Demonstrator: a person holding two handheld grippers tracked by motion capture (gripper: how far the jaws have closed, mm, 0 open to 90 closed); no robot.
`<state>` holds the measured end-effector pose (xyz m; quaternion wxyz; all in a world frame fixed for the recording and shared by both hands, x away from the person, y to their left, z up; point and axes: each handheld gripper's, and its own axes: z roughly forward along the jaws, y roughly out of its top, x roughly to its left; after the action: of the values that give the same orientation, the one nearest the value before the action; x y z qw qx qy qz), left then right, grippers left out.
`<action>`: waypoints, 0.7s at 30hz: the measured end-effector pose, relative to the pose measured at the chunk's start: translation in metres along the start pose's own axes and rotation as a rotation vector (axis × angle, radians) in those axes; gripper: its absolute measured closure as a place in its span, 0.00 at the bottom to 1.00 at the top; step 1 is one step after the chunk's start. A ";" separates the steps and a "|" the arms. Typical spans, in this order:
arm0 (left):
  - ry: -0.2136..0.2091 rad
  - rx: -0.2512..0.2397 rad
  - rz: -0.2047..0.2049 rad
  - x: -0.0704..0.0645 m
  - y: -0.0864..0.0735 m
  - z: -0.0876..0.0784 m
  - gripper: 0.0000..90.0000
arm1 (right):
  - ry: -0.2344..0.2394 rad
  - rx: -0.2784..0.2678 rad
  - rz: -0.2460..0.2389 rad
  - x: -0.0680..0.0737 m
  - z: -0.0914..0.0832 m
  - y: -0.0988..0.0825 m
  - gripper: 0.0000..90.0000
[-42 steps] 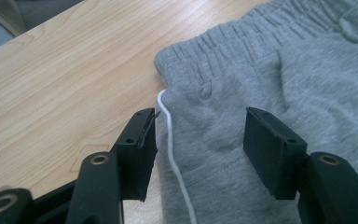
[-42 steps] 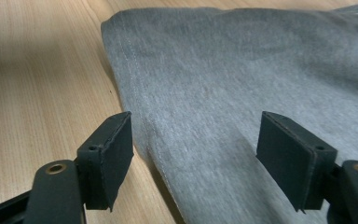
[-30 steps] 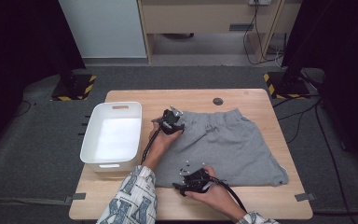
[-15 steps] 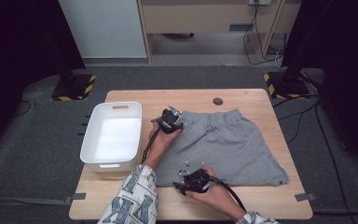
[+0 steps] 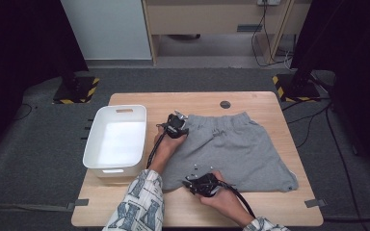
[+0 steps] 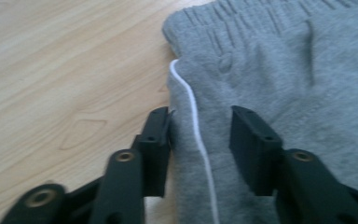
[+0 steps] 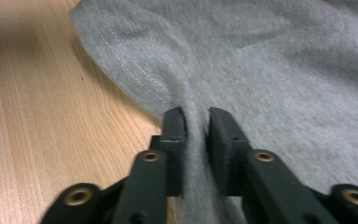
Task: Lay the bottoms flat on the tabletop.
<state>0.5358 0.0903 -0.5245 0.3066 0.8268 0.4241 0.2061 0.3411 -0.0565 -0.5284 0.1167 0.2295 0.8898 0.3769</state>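
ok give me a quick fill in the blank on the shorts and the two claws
1. The grey shorts lie flat on the wooden ____.
2. The right claw is pinching a fold of the shorts at their ____ edge.
3. The white tub beside the shorts is ____.
4. A thin ____ cord runs between the jaws of the left claw.

Missing words: table; hem; empty; white

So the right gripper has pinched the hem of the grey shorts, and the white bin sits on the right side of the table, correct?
Not quite. The white bin sits on the left side of the table, as the high view shows. The right gripper has indeed pinched the hem of the grey shorts.
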 end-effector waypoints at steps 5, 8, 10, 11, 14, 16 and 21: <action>-0.011 0.010 0.006 -0.001 0.000 -0.001 0.68 | 0.014 0.016 0.004 -0.004 -0.004 -0.001 0.95; -0.016 0.016 0.008 -0.002 0.000 -0.002 0.69 | 0.023 0.028 -0.003 -0.004 -0.008 -0.004 0.95; -0.020 0.020 0.015 -0.003 0.000 -0.003 0.70 | 0.028 0.032 -0.016 -0.004 -0.011 -0.006 0.95; -0.024 0.021 0.017 -0.004 0.000 -0.003 0.70 | 0.030 0.036 -0.017 -0.004 -0.013 -0.007 0.95; -0.032 0.030 0.022 -0.005 0.000 -0.005 0.71 | 0.035 0.040 -0.020 -0.004 -0.017 -0.010 0.95; -0.031 0.030 0.025 -0.004 0.000 -0.005 0.70 | 0.046 0.041 -0.018 -0.004 -0.019 -0.011 0.93; 0.006 -0.010 -0.008 -0.002 0.002 -0.002 0.57 | 0.071 -0.011 0.011 -0.002 -0.018 -0.006 0.53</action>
<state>0.5349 0.0887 -0.5222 0.3102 0.8230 0.4272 0.2096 0.3343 -0.0719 -0.5203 0.0843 0.2202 0.8899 0.3904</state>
